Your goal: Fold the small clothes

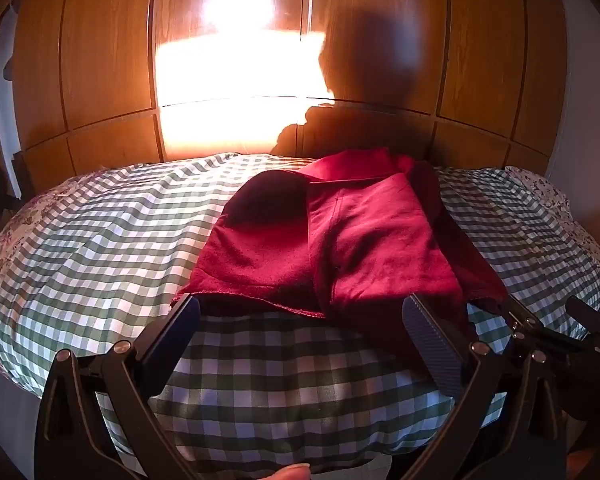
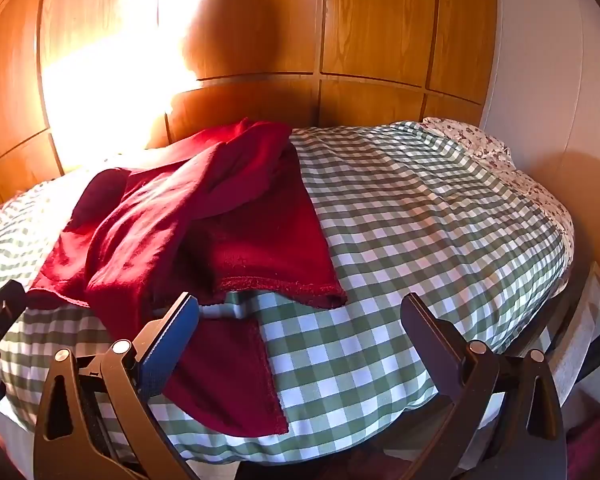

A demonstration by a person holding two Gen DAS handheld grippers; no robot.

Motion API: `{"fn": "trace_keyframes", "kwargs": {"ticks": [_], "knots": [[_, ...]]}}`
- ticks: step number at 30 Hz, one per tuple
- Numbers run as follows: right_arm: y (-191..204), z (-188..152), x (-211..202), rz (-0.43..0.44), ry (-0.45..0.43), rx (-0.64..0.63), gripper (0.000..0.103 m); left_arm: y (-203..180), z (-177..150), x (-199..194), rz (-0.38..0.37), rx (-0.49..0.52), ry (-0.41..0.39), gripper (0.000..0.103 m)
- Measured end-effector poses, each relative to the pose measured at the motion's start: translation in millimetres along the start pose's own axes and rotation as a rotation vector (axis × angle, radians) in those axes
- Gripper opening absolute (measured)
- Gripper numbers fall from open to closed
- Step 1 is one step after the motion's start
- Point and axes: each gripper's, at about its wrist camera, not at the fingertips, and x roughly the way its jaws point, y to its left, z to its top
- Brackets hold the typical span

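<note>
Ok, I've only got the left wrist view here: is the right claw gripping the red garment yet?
Observer: No. The right claw is open, and only the checked cover and a hem corner of the red garment lie between its fingers.
Operator: Is any red cloth nearer than that hem?
Observer: Yes. A flat flap reaches toward the cover's near edge, beside the claw's blue pad.

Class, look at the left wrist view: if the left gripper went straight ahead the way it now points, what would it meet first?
Most likely the red garment. The left gripper, jaws open, points at its near hem lying on the checked bedspread. Depth is unclear, so it might brush the bedspread first if it runs low.
</note>
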Motion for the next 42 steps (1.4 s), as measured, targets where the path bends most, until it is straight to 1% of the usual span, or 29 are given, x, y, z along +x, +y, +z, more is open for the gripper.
{"fn": "trace_keyframes", "kwargs": {"ticks": [2,7,8,14,20,42], "knots": [[-0.6,0.8,-0.6,0.007,0.012,0.000,0.100,0.1,-0.6,-0.4,0.001,0.009,-0.002,0.101],[-2.5,3.1,-4.5,0.010,-0.001,-0.001,0.100,2.5,-3.1,-0.8,0.008,0.027,0.004,0.101],[-0.8,0.9,1.4,0.006,0.008,0.001,0.100,-0.5,-2.4,4.6,0.012,0.019,0.018,0.101],[-1.9,0.6,1.1,0.002,0.006,0.006,0.100,-1.6,-4.4,2.6,0.023,0.037,0.002,0.101],[-8.8,2.0,1.8,0.002,0.007,0.023,0.100,-1.9,-3.5,0.3,0.016,0.045,-0.005,0.101],[-10.6,1.0,1.8,0.010,0.006,0.031,0.100,-7.7,-2.0,0.4,-0.006,0.056,0.009,0.101]]}}
